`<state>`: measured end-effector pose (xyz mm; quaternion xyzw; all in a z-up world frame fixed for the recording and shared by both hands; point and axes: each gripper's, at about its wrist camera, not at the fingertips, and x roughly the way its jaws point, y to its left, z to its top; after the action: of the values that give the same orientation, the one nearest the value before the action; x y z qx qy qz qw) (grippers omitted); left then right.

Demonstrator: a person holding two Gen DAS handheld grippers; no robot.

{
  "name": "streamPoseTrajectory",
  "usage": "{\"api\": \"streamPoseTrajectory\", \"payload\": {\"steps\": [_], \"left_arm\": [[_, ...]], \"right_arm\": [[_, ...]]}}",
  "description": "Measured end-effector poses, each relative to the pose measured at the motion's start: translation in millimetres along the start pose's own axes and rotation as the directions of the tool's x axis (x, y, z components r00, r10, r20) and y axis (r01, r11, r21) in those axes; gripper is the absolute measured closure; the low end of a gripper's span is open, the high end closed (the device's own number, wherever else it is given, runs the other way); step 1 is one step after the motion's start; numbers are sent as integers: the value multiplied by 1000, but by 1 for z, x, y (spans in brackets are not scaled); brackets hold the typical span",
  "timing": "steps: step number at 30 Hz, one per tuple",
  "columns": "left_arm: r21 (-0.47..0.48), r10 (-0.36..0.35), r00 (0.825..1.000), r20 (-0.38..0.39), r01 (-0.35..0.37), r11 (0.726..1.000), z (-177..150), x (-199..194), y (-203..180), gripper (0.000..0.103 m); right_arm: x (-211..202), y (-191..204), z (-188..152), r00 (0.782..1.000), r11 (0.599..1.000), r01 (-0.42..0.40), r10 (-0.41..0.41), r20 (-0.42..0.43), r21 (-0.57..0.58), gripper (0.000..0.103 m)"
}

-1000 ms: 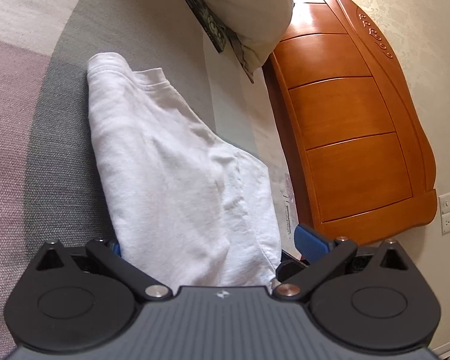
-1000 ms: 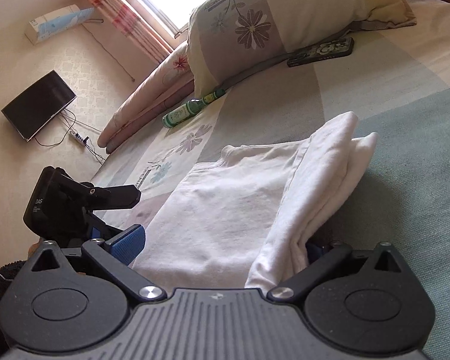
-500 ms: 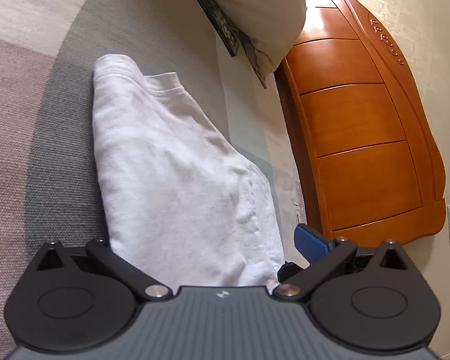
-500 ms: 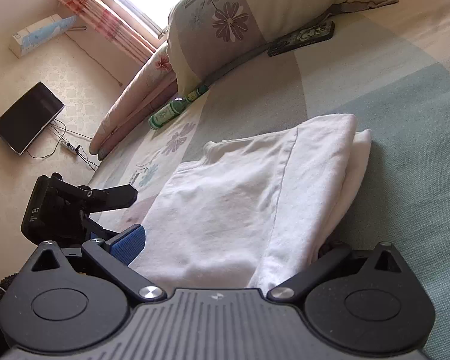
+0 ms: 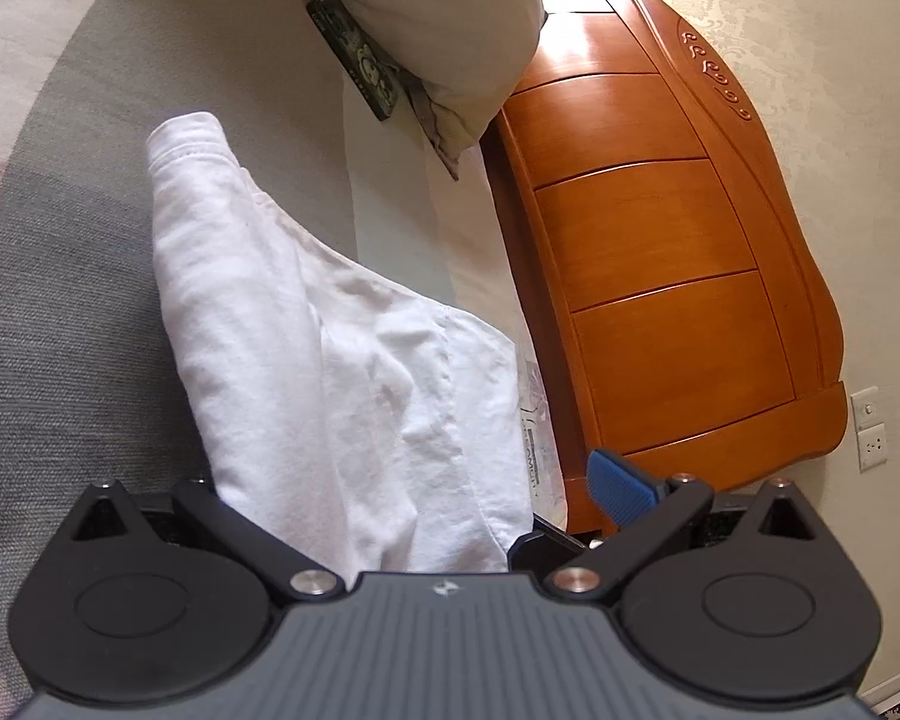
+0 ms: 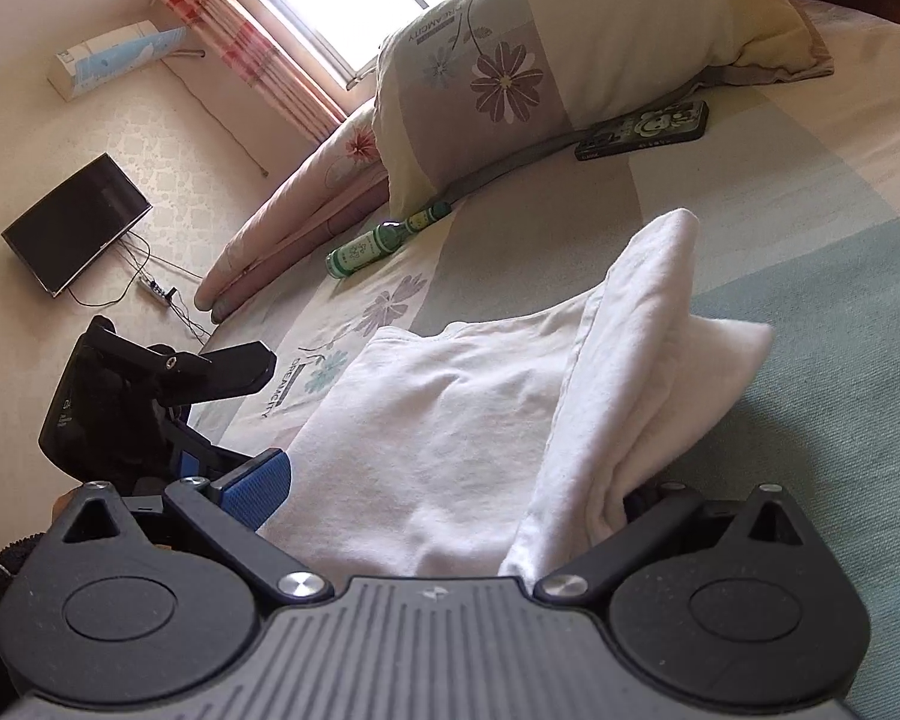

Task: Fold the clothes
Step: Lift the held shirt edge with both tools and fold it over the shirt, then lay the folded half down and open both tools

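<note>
Both views: white garment point(image 5: 342, 372); only right shows green bottle point(image 6: 384, 240).

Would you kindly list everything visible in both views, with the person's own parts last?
Garment: one, white, partly folded on the bed, between both claws.
Bed: one, grey-green and cream, under everything.
Pillow: one, cream, floral, at the bed's head.
Phone: one, dark green, beside the pillow.
Bottle: one, green, lying by the pillow.
Headboard: one, orange wood.
TV: one, black, wall.
Left claw: open around the garment.
Right claw: open around the garment.
</note>
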<state>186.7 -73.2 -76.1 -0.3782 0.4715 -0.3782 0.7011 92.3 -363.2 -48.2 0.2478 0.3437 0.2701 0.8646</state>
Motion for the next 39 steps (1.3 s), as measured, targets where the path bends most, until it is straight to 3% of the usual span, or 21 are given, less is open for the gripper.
{"api": "streamPoseTrajectory", "payload": {"steps": [11,20,28,33,39], "left_arm": [[53,-62,995,-78,66,996,14,48,-32,2],[69,-123,980,-154,135,988,36,123,-63,2],[-5,-206,961,-185,208,978,54,204,-87,2],[-103,-262,951,-167,247,964,51,243,-90,2],[-158,-229,953,-200,199,967,27,272,-78,2]], "right_arm": [[-47,-21,22,992,994,107,-105,65,-30,0],[-88,-65,61,966,973,228,-225,124,-12,0],[-122,-120,111,923,940,340,-338,182,18,0],[-146,-159,139,901,927,367,-374,220,72,0],[-147,-197,145,891,910,387,-411,191,152,0]]}}
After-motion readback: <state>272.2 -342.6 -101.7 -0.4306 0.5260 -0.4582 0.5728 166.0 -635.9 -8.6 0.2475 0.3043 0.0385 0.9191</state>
